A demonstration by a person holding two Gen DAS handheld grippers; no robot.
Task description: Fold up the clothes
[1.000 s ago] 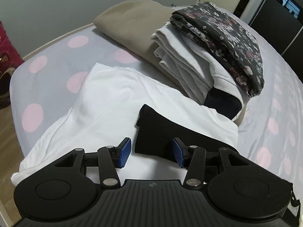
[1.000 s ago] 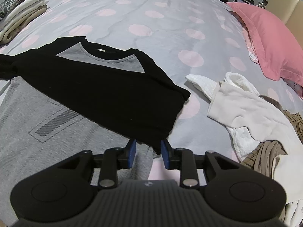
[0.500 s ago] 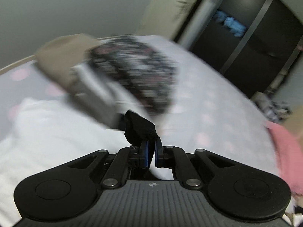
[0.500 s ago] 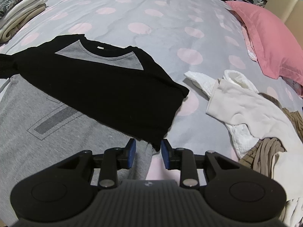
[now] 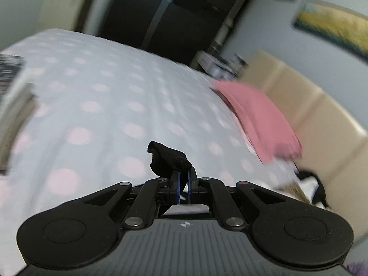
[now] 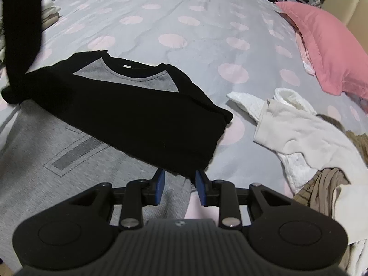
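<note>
A grey and black long-sleeve shirt (image 6: pixel 128 112) lies flat on the bed, one black sleeve folded across its chest. My left gripper (image 5: pixel 182 181) is shut on the cuff of the other black sleeve (image 5: pixel 169 159) and holds it up in the air. That raised sleeve (image 6: pixel 21 36) hangs at the far left of the right wrist view. My right gripper (image 6: pixel 179 182) is open, its fingers just above the folded sleeve's end at the shirt's near edge.
The bed has a grey sheet with pink dots (image 6: pixel 184 23). A pink pillow (image 6: pixel 326 48) lies at the right by a beige headboard (image 5: pixel 310 105). Loose white and tan clothes (image 6: pixel 306 138) are piled at the right. Folded clothes (image 6: pixel 49 11) sit at far left.
My left gripper shut on the black sleeve cuff, lifted it and swung right across the bed. My right gripper stayed open in place.
</note>
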